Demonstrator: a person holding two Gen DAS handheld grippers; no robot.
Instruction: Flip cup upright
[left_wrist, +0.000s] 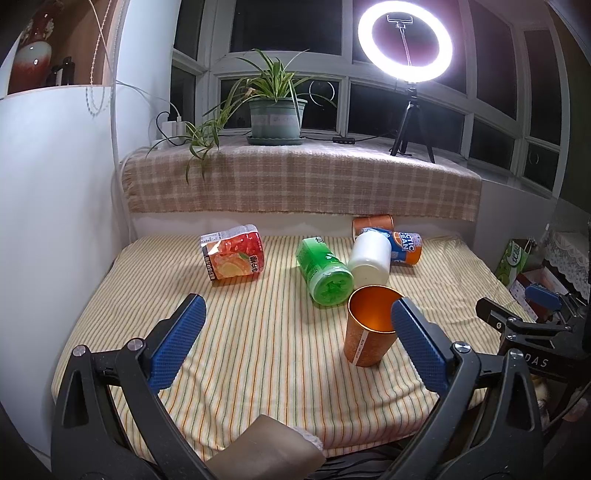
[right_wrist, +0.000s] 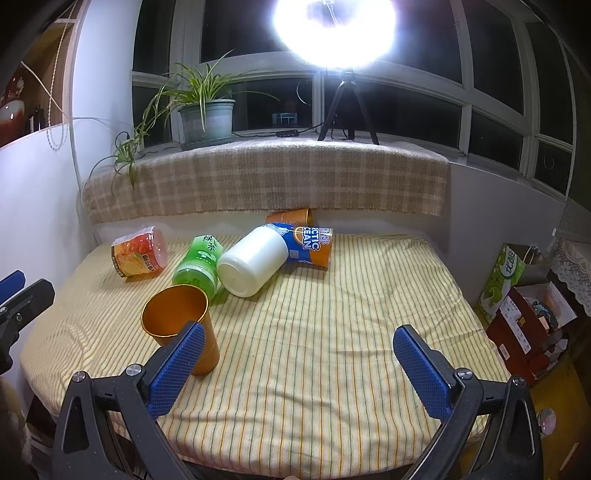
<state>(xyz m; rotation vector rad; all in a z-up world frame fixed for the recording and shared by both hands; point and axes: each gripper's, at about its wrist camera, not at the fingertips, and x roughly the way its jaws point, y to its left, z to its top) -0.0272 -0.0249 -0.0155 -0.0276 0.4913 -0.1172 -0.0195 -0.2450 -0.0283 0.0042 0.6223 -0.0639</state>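
An orange metal cup (left_wrist: 367, 326) stands upright, mouth up, on the striped cloth (left_wrist: 258, 332); it also shows in the right wrist view (right_wrist: 181, 325). My left gripper (left_wrist: 299, 317) is open and empty, its right finger (left_wrist: 417, 343) just in front of the cup's right side. My right gripper (right_wrist: 299, 347) is open and empty, its left finger (right_wrist: 177, 365) in front of the cup's lower right. A second orange cup (left_wrist: 373, 224) lies on its side at the back, also seen in the right wrist view (right_wrist: 290, 216).
Lying on the cloth: a red-orange can (left_wrist: 232, 256), a green bottle (left_wrist: 323, 271), a white jar (left_wrist: 370, 258) and a blue-orange can (left_wrist: 406, 246). A plaid-covered sill (left_wrist: 295, 177) holds a potted plant (left_wrist: 275, 118) and ring light tripod (left_wrist: 410, 125). Boxes (right_wrist: 524, 314) stand right of the table.
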